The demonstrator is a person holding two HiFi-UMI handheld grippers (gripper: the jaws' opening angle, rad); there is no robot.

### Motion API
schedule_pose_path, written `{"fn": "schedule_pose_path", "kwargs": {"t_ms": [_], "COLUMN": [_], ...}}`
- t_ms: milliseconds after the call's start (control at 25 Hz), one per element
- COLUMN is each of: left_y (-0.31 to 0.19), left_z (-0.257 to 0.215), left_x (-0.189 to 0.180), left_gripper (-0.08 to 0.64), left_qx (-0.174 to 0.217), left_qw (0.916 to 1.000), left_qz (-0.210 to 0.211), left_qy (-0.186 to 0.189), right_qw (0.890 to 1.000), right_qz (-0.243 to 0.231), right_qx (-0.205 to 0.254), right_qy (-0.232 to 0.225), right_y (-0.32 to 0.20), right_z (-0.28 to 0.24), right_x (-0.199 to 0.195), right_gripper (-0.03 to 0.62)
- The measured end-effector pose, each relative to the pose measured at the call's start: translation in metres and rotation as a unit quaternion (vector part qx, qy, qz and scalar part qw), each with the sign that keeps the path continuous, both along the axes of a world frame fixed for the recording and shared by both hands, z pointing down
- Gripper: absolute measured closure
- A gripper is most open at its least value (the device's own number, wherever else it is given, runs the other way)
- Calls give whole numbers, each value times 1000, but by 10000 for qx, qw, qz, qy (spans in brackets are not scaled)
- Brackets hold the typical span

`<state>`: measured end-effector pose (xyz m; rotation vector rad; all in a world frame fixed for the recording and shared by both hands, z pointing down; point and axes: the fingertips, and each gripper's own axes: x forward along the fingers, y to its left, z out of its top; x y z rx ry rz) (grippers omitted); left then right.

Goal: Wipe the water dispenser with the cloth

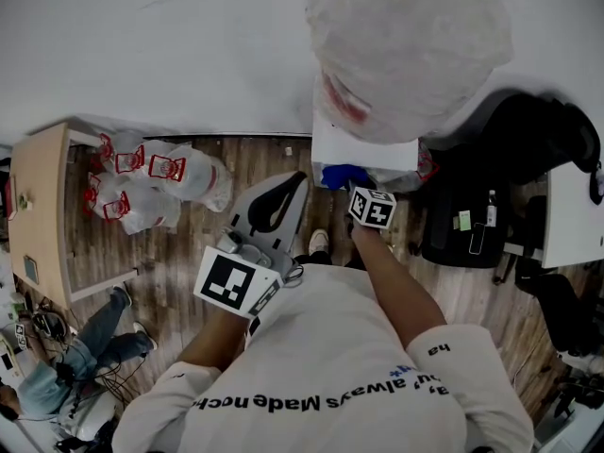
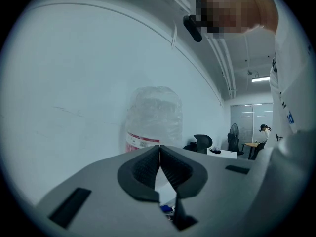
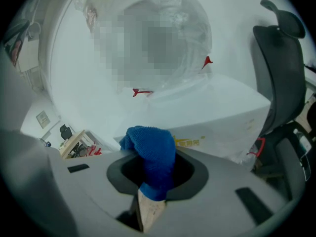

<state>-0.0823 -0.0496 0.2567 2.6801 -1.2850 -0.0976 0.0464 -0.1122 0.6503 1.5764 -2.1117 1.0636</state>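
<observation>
The water dispenser has a white body (image 1: 363, 149) (image 3: 222, 112) and a large clear bottle (image 1: 406, 45) (image 2: 153, 117) on top, standing against the white wall. My right gripper (image 1: 359, 189) (image 3: 153, 169) is shut on a blue cloth (image 1: 342, 174) (image 3: 150, 154), held at the front top edge of the dispenser's body, just under the bottle. To its left, away from the dispenser, my left gripper (image 1: 278, 201) (image 2: 159, 152) is raised. Its jaws are shut with nothing between them.
A black office chair (image 1: 528, 159) (image 3: 281, 73) stands right of the dispenser, with a white desk (image 1: 576, 215) beyond it. Red-and-white plastic bags (image 1: 151, 182) lie on the wooden floor at left beside a wooden table (image 1: 38, 206). A person (image 1: 75, 357) sits at lower left.
</observation>
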Motion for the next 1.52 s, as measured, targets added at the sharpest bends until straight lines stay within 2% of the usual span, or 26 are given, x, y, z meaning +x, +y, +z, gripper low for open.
{"fn": "schedule_pose_path", "kwargs": {"t_ms": [1520], "left_y": [3], "left_z": [-9], "left_x": [78], "left_gripper": [540], "left_qx": [57], "left_qw": [9999], "left_qz": [76], "left_qy": [50], "right_qw": [9951], "right_qz": [925], "right_qx": [-251], "right_qy": [223], "right_y": [11], "right_z": [6], "right_x": [143], "right_gripper": [502]}}
